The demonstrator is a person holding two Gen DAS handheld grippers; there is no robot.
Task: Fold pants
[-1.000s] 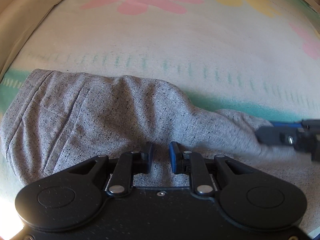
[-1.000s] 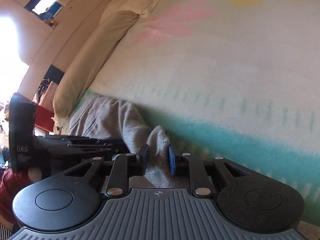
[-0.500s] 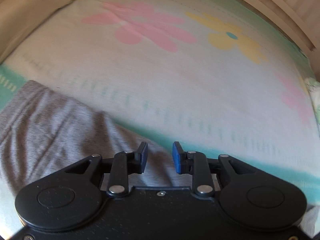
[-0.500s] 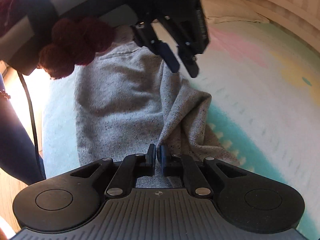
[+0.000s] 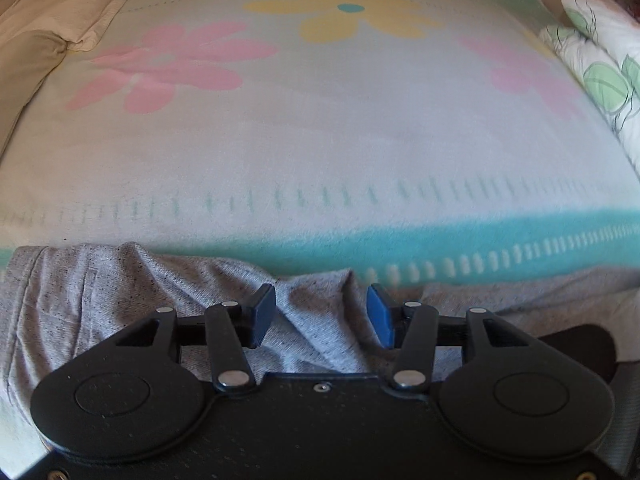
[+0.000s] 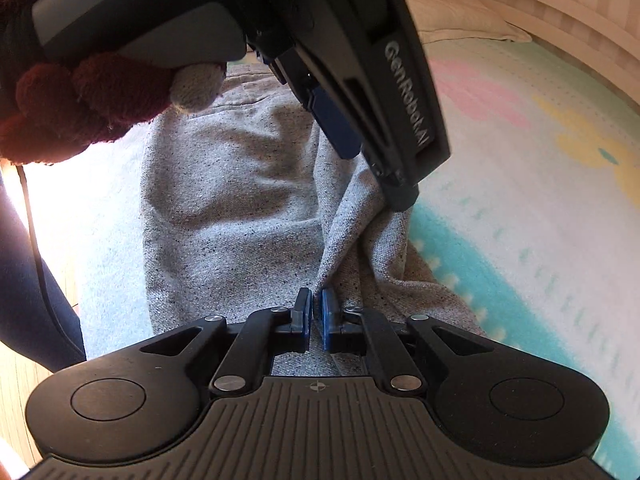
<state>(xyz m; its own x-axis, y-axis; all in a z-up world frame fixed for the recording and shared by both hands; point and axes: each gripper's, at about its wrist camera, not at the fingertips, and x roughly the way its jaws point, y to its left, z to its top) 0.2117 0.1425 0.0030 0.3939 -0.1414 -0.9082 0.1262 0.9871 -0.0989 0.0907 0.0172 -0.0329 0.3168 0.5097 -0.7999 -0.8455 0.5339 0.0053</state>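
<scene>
The grey speckled pants [image 6: 224, 208] lie bunched on the near edge of a flowered blanket [image 6: 520, 184]. My right gripper [image 6: 316, 316] is shut on a raised fold of the grey cloth, and that ridge runs up to my left gripper [image 6: 374, 174]. A hand in a dark red glove [image 6: 80, 100] holds the left gripper above the pants. In the left wrist view my left gripper [image 5: 322, 312] has its jaws opening, and the blue pads [image 5: 264, 312] stand apart over the pants [image 5: 100, 300]. A soft crease lies between them, unpressed.
The blanket [image 5: 320, 140] stretches away with pink and yellow flowers and a teal stripe. A beige pillow [image 5: 40, 8] lies at its far left, and a white leaf-print pillow [image 5: 600, 60] at the right. A dark-clad leg [image 6: 24, 280] and wooden floor [image 6: 16, 380] show beside the bed.
My left gripper let its jaws spread and lifted off the cloth, swinging right. My right gripper rolled round to face along the pants and closed on a fold.
</scene>
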